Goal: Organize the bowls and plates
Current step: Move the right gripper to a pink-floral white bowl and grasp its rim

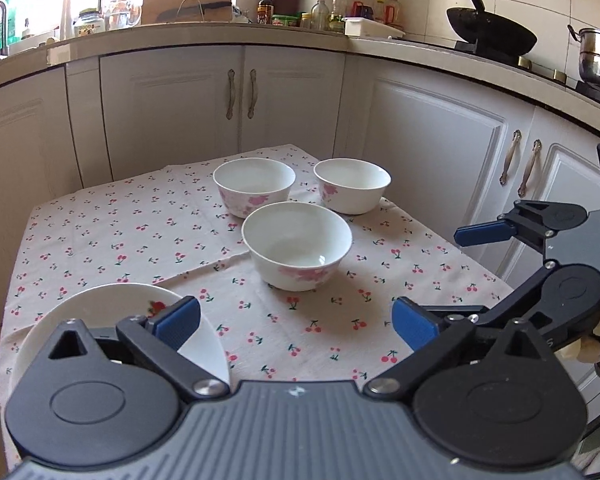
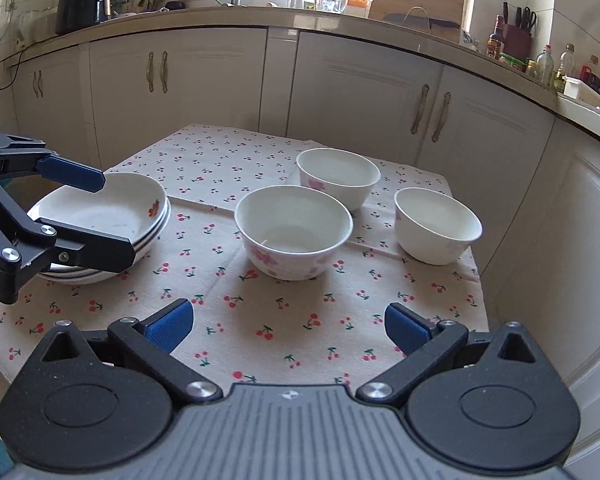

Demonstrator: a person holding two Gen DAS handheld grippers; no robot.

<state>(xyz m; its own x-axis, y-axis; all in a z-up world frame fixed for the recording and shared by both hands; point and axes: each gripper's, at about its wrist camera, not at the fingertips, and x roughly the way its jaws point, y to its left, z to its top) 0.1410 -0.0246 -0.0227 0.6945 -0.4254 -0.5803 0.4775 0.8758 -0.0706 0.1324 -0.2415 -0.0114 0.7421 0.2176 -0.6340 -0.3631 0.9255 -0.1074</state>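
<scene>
Right gripper low over tablecloth, jaws spread; left gripper agape above stacked plates.

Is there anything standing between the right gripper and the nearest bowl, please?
Nothing visible does. The right gripper is open, and only bare cherry-print tablecloth lies between its fingertips and the nearest bowl. The plate stack sits off to the left.
</scene>
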